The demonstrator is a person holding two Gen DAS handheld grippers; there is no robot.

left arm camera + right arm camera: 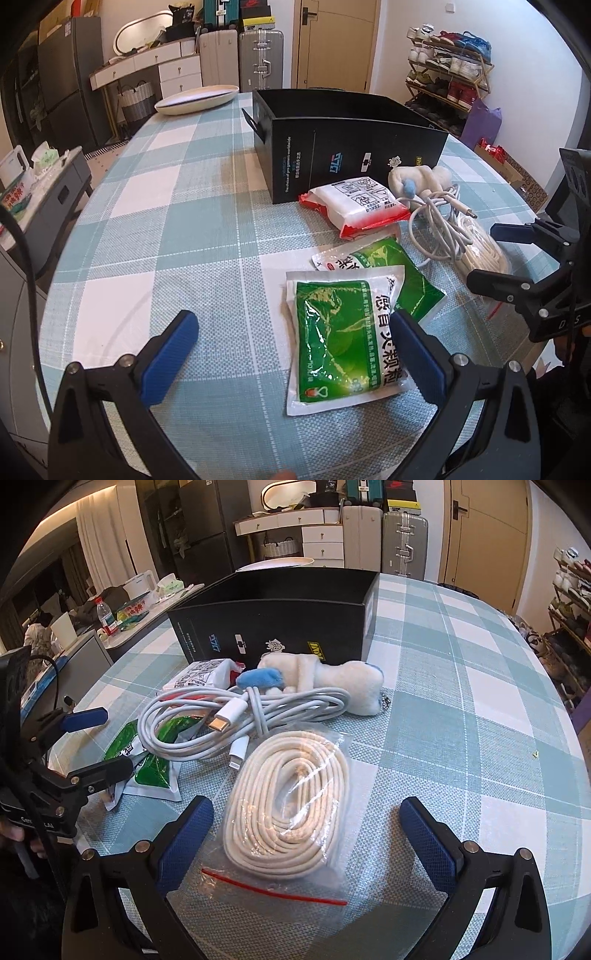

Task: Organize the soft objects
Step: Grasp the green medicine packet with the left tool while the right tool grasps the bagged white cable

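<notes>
Left gripper (pixel 293 354): jaws spread wide, blue pads (pixel 171 356) facing inward, nothing between them clamped. Held low, tilted down and forward. Seen side-on from right wrist view (pixel 103 740), same gap visible. Fingertip of hand (pixel 284 475) just shows at bottom edge of left wrist view.

Right gripper (pixel 306 834): jaws wide apart too, pads (pixel 428 840) clear of contact, pointing forward and down. Side-on in left wrist view (pixel 487 254), sits right of left gripper, apart from it.
</notes>
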